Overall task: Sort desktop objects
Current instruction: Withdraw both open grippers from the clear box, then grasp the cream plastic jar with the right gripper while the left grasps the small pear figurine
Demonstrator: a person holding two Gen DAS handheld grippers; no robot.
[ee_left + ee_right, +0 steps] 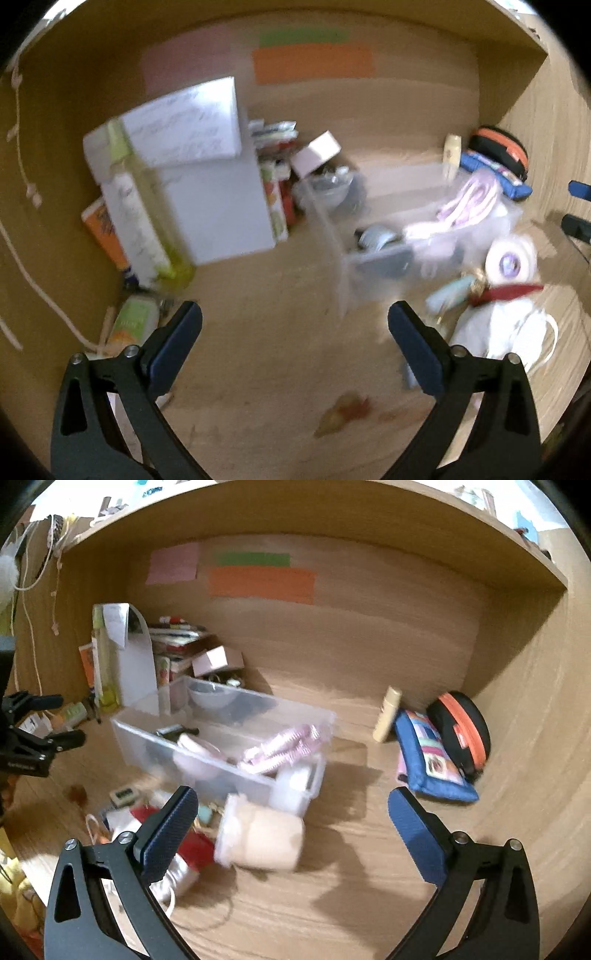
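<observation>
Left wrist view: left claw (294, 321) spread wide, nothing between the pads, hovering over bare table (258, 369). Clear plastic bin (347, 258) just ahead, right of centre, part-filled w/ a bowl and pink bits. White boxes (207, 177) and a tall green bottle (147, 206) stacked at left; tape roll (511, 262) and red-ribboned white bag (495, 321) loose at right. Picture blurred — small items hard to tell apart.

Right wrist view: right claw (291, 808) also released, empty. Beige jar (260, 840) lying on its side just ahead of the left pad, near the bin's front corner (295, 794). Blue pouch (432, 764) and black-orange case (460, 727) leaning at the far right wall, cream tube (386, 714) beside them. Left claw's tips visible at the left edge.

Likely step: reach for a loose item — prob. the jar. Best approach: swing left to centre the jar between pads, grip across its round body not the ends, close slow so it doesn't roll, lift clear of the bin rim before dropping in.
</observation>
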